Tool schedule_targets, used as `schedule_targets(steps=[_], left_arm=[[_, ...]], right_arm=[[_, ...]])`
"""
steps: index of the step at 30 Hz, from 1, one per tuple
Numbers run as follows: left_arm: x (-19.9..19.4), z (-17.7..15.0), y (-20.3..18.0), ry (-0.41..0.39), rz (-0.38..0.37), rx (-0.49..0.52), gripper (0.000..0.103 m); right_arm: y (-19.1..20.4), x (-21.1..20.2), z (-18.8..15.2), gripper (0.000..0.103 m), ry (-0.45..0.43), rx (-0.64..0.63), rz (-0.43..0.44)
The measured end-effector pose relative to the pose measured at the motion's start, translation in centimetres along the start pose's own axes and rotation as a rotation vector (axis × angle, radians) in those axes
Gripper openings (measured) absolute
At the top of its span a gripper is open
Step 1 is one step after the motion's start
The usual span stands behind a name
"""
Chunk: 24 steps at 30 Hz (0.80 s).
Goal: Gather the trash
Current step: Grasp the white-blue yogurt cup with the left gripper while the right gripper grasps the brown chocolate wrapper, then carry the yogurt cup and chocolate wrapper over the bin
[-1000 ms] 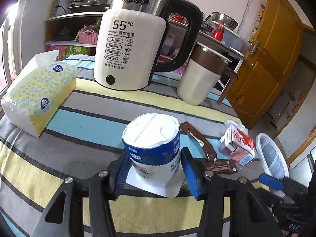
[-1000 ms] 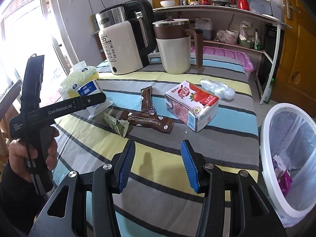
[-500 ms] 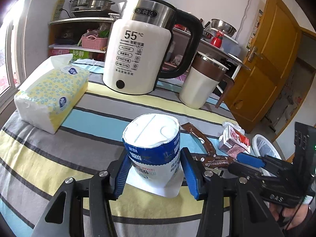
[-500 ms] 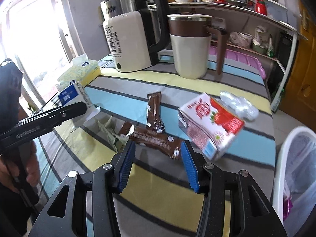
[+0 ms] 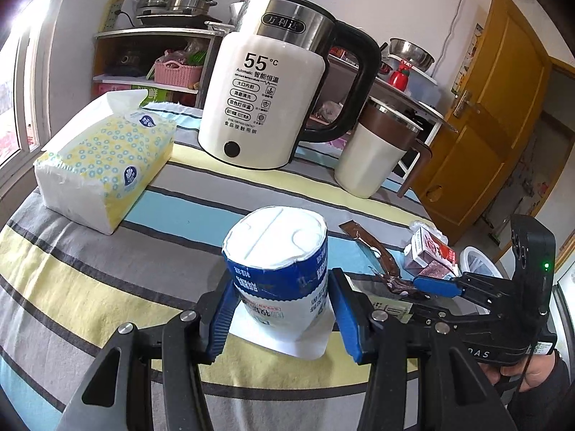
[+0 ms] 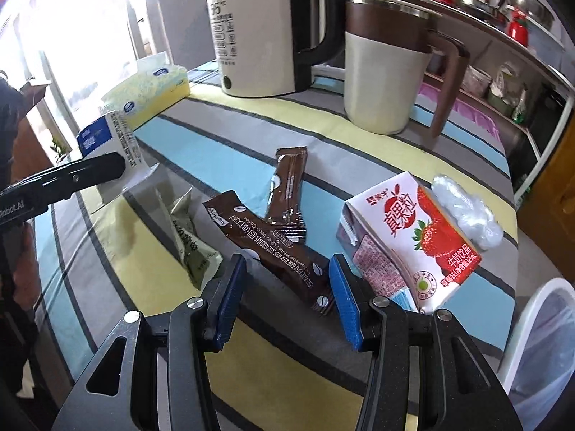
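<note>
The left tool point(image 5: 281, 318) grips a yogurt cup point(image 5: 278, 269). The right tool point(image 6: 287, 296) is open, a coffee packet point(image 6: 267, 248) between its tips. Most trash remains on the bench point(image 6: 359, 165).

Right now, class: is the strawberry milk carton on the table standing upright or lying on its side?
Lying on its side. The milk carton rests on a broad face on the striped tablecloth, its printed strawberry panel facing up.
</note>
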<state>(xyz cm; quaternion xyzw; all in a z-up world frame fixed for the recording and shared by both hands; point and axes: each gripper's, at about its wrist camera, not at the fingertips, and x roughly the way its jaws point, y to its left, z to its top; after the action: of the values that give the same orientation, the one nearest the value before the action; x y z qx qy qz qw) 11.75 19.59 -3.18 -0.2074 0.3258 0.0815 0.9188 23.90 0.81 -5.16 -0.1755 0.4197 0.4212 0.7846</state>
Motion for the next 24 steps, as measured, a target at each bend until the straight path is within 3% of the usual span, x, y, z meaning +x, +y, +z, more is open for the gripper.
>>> schedule_targets(steps=[3,6,24], left_arm=[[0.0,-0.2,-0.1,0.003,-0.003,0.000,0.051],[-0.2,-0.3,-0.3,0.004,-0.005,0.004,0.051],[-2.2,-2.1,-4.4,0.016,-0.050,0.078,0.051]], right_arm=[[0.2,0.0,-0.1,0.035,-0.003,-0.009,-0.027],[0.3,-0.1,-0.2,0.009,-0.006,0.003,-0.019],[0.9,-6.0,-4.6,0.007,-0.110,0.133,-0.001]])
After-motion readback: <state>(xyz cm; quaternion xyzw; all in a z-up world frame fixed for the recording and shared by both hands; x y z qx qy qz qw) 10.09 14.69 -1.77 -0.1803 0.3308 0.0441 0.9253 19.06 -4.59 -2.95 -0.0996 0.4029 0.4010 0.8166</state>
